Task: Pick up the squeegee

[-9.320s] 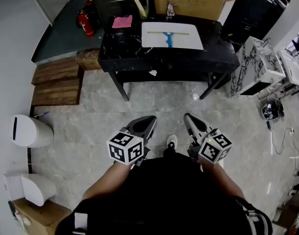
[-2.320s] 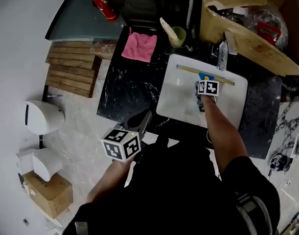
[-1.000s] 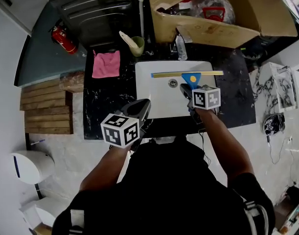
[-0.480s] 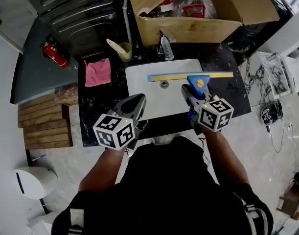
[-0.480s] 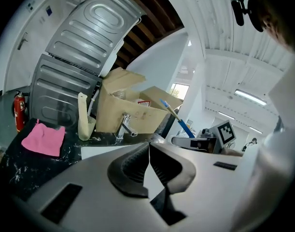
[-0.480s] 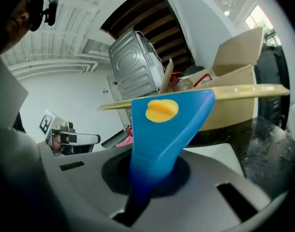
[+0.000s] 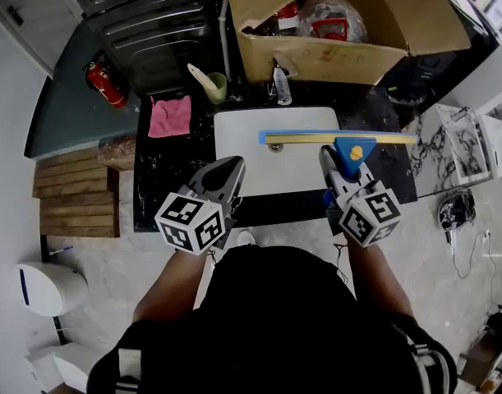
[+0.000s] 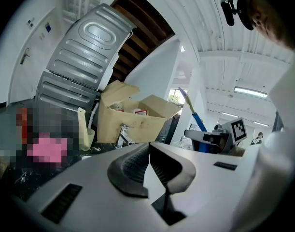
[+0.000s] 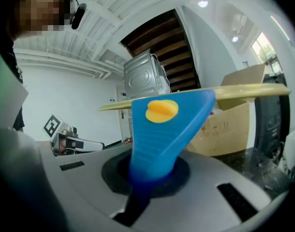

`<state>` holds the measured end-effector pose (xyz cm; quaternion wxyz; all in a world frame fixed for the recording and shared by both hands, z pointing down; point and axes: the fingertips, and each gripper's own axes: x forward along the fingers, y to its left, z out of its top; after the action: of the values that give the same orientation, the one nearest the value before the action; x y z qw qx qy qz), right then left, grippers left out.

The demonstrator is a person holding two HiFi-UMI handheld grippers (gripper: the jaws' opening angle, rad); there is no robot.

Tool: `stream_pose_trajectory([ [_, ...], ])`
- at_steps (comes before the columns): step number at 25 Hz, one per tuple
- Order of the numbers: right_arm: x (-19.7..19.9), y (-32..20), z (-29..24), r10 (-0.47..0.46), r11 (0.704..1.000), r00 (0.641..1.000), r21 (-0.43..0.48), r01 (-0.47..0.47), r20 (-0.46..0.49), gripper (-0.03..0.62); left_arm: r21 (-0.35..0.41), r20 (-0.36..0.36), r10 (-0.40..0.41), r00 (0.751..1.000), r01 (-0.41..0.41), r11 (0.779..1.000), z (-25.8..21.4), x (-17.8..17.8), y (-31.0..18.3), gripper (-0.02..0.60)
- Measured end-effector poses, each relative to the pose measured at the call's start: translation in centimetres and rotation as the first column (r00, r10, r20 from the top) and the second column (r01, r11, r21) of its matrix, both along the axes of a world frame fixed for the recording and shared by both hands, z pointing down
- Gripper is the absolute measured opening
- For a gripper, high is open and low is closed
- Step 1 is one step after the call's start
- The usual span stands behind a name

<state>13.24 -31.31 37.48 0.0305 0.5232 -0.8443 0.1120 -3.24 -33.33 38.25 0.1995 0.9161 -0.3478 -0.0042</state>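
Black marble table (image 7: 164, 171) with white basin (image 7: 234, 150). Right hand-held gripper (image 7: 337, 171) is clenched on the squeegee (image 7: 349, 148) handle, lifted above the table's front right. Left hand-held gripper (image 7: 226, 175) closed, empty. Grip firm, blade level, clear of cardboard box (image 7: 333, 56).

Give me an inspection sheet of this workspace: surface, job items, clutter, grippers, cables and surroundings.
Surface: black marble-patterned table with a white rectangular basin in it.
Job's things: blue-handled squeegee with a yellow blade, held off the basin, blade level.
Clutter: pink cloth, green cup holding a beige tool, clear bottle and open cardboard box at the table's back.
Grippers: right gripper shut on the squeegee's handle; left gripper shut, nothing between its jaws.
Cables: dark cable tangle on the floor right of the table.
Surroundings: red fire extinguisher, wooden planks and white bin on the left.
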Motion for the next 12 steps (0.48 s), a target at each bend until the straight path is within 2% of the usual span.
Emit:
stream_pose_trajectory([
  [4,1.4,2.0,-1.2,-0.019,0.999,1.0,0.027,0.019,-0.007,0.009,0.002,-0.005,-0.041,0.999,0.041,0.999,-0.5,1.1,1.8,0.017],
  [6,2.3,3.3,-1.7,-0.027,0.999,1.0,0.045,0.027,0.004,0.009,0.039,0.008,-0.047,0.999,0.047,0.998,-1.2,2.1,3.3,0.017],
  [9,3.5,5.5,-2.4,-0.04,0.997,0.999,0.071,0.039,0.012,0.009,0.129,0.072,-0.04,0.997,0.031,0.991,-2.1,4.1,6.1,0.017],
  [12,5.0,7.9,-2.8,-0.046,0.995,0.999,0.091,0.045,0.01,0.009,0.128,0.064,-0.049,0.997,0.04,0.991,-2.3,6.0,8.6,0.017],
])
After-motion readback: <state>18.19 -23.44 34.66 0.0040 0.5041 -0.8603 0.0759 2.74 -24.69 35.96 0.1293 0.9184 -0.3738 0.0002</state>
